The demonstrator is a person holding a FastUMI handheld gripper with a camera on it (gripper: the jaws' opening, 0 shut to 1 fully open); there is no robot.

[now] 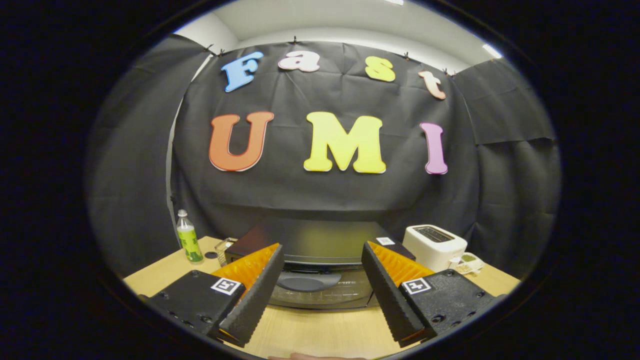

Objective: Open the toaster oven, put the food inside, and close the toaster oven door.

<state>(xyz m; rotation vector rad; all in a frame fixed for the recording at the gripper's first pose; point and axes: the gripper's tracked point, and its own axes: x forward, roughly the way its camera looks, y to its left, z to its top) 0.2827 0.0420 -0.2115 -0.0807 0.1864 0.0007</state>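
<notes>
Two fingers: the hand-held gripper [322,267] hangs spread wide, holding and touching nothing.
Toaster oven [320,260]: dark, door shut, just ahead of and between the fingers on the bench [310,330].
Writing: small lettering on the door, too blurred to read.
Open room: bare wood between fingers and oven.
Flanks: green-labelled bottle [188,242] left, white toaster [434,246] right.

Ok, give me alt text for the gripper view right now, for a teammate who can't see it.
The gripper is open and empty, its fingers spread either side of a black toaster oven just ahead on a wooden table, door shut. A green-labelled bottle stands left of the oven, a white toaster to its right.
</notes>
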